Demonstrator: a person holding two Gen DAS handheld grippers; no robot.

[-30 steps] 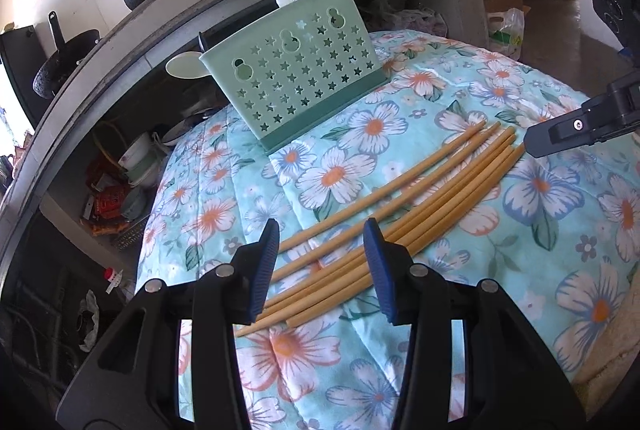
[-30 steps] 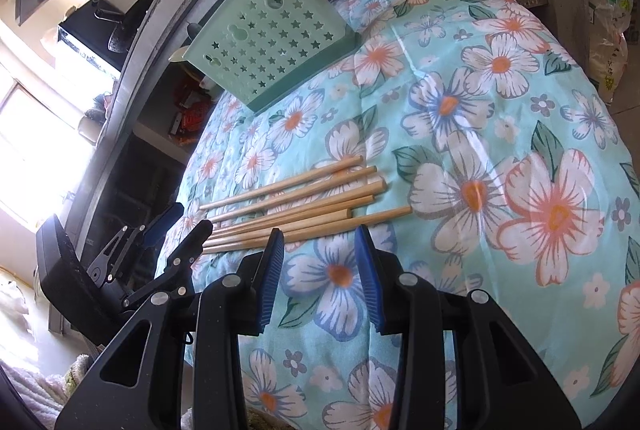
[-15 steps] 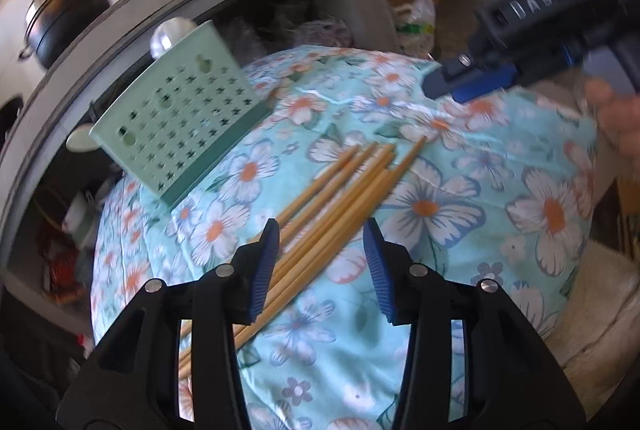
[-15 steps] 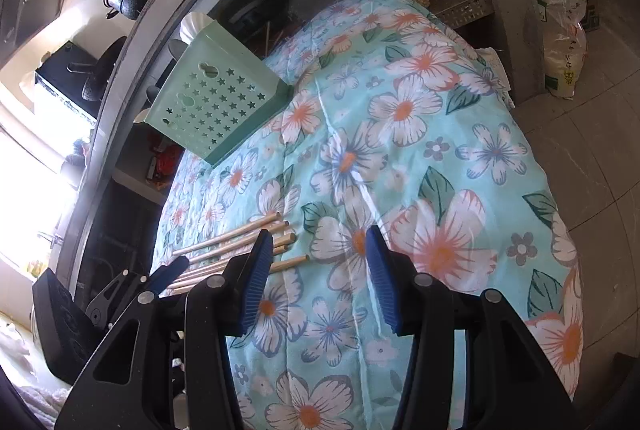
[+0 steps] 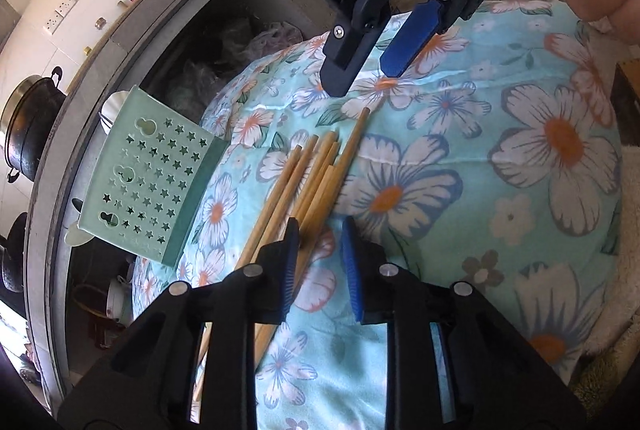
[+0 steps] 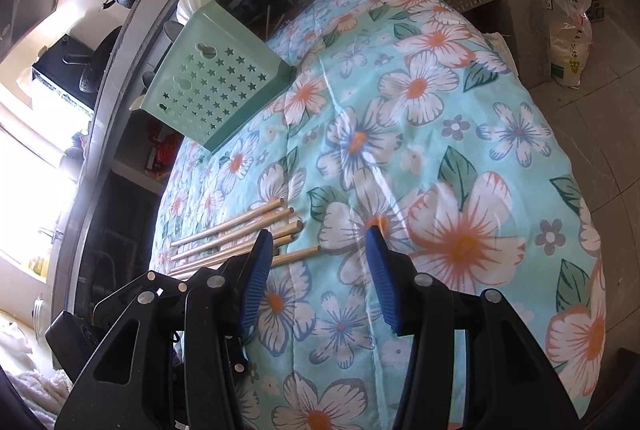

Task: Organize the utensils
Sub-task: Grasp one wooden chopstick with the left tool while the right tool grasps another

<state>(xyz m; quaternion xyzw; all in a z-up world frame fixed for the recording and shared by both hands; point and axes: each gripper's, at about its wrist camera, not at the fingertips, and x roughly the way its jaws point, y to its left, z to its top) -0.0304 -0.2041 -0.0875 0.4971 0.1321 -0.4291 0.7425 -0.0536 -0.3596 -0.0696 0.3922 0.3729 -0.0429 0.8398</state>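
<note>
Wooden chopsticks (image 5: 316, 170) lie bunched on floral-cloth tabletop (image 5: 500, 190), w/ mint star-punched plastic holder (image 5: 152, 174) nearby. Left hand-held gripper (image 5: 318, 264) has just been closing, jaws apart, sticks under its left finger, not clamped. Right hand-held gripper (image 6: 318, 278) released, empty, beside stick tips.

Chopsticks (image 5: 316, 174) on floral cloth (image 5: 500, 166)

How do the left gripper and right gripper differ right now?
The left gripper has its jaws narrow, just closing; the right gripper has its jaws wider, just opened. The left gripper sits at one end of the chopsticks, several running under its finger; the right gripper sits at the other end, one tip poking into its gap. Both are black with blue pads and grip nothing.
</note>
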